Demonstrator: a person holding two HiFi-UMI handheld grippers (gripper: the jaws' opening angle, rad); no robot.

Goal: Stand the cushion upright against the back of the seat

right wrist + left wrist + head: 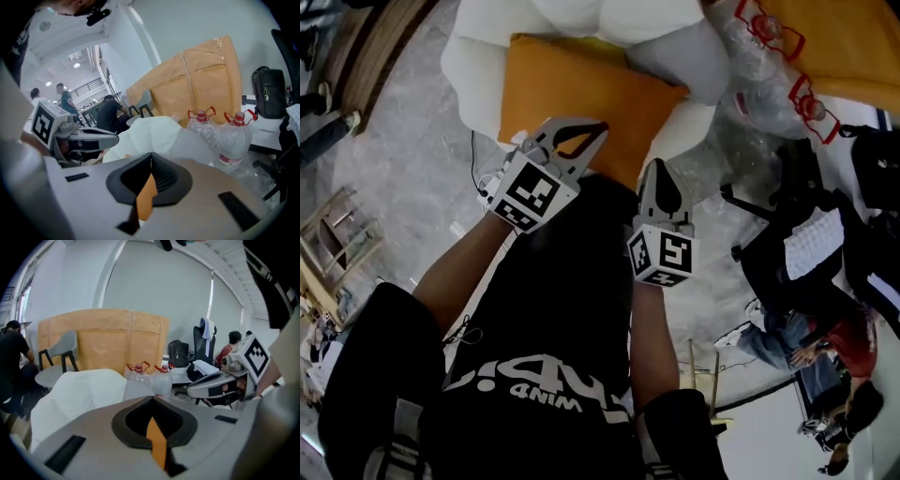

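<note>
My left gripper [584,132] and right gripper [661,171], fingers pressed together and holding nothing, hang over the near edge of the orange cushion [572,84] (lying flat on the white seat [476,66]).

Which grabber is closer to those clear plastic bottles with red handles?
Right. The right gripper sits by the edge of the orange fabric cushion that faces the clear plastic bottles with red handles; the left gripper is over the cushion, farther from them.

Grey floor [403,173], perhaps marbled; pale wall [154,291]
</note>
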